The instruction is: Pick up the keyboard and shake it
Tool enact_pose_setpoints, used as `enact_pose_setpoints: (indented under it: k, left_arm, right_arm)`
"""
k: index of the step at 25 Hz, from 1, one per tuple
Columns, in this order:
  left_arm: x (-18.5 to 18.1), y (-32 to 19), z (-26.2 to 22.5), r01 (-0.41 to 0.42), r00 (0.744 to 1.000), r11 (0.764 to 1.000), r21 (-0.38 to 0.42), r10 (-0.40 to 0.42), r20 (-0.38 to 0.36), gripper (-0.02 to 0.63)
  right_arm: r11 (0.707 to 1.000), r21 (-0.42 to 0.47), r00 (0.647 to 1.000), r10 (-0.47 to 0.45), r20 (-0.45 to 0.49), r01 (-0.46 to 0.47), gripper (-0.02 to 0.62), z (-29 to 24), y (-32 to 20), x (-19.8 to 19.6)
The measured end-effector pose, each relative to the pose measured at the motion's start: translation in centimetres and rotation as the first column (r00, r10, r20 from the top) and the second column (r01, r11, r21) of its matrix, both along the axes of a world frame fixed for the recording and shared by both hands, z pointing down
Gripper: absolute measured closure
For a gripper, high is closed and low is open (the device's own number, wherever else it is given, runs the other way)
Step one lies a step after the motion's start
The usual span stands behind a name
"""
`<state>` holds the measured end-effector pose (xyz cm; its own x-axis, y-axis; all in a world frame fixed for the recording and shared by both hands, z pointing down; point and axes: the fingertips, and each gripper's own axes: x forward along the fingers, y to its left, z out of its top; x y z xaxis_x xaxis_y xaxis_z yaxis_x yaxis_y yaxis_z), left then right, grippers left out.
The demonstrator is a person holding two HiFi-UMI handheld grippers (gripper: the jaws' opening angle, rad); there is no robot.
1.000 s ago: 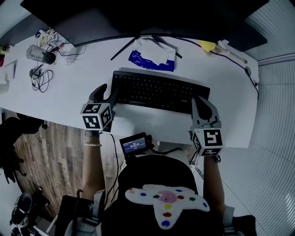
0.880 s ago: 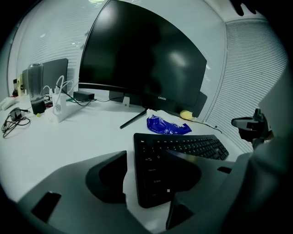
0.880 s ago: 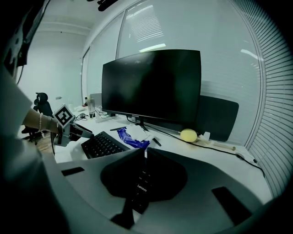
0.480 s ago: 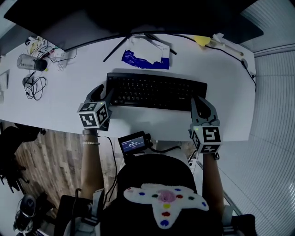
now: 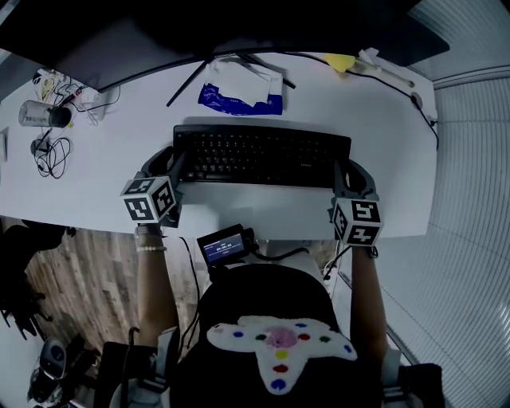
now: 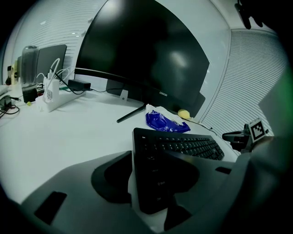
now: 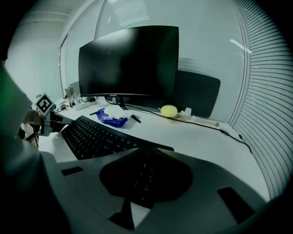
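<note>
The flat black computer keyboard (image 5: 261,155) lies on the white counter (image 5: 96,187), its long axis running left to right between my hands. My left tongs (image 5: 169,162) are spread and have just been narrowing around its left end. My right tongs (image 5: 351,170) are pressed together over its right end. Both angle downward.

From the head: steeply down over the counter (image 5: 103,167) from its near edge, far enough to take in most of its width. From the left gripper (image 5: 169,159): low at the near-left part, close on the keyboard's (image 5: 263,155) left end, facing far-right. From the right gripper (image 5: 355,171): low at the near-right, facing far-left. Shared by all three: keyboard, monitor (image 5: 239,24), blue packet (image 5: 239,94); each gripper view catching the other gripper.
</note>
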<state>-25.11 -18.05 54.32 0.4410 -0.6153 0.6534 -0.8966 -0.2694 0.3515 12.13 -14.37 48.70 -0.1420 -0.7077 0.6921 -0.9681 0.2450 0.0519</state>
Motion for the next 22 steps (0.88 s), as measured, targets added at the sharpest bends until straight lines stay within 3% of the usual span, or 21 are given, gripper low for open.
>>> enact_pose_setpoints:
  k: [3, 7, 22]
  left_arm:
    - [0.0, 0.0, 0.1, 0.003, 1.0, 1.0, -0.006, -0.003, -0.004, 0.416]
    - [-0.1, 0.0, 0.2, 0.005, 1.0, 1.0, -0.017, -0.005, -0.009, 0.414]
    - [0.4, -0.1, 0.4, -0.035, 0.997, 0.995, -0.093, 0.028, -0.075, 0.436]
  right_arm:
    - [0.998, -0.048, 0.999, 0.037, 0.024, -0.036, 0.447, 1.6, 0.2, 1.3]
    - [0.994, -0.091, 0.997, 0.065, 0.043, -0.06, 0.406, 3.2, 0.5, 2.5]
    - [0.978, -0.154, 0.958, 0.171, 0.229, -0.138, 0.371, 5.5, 1.2, 3.3]
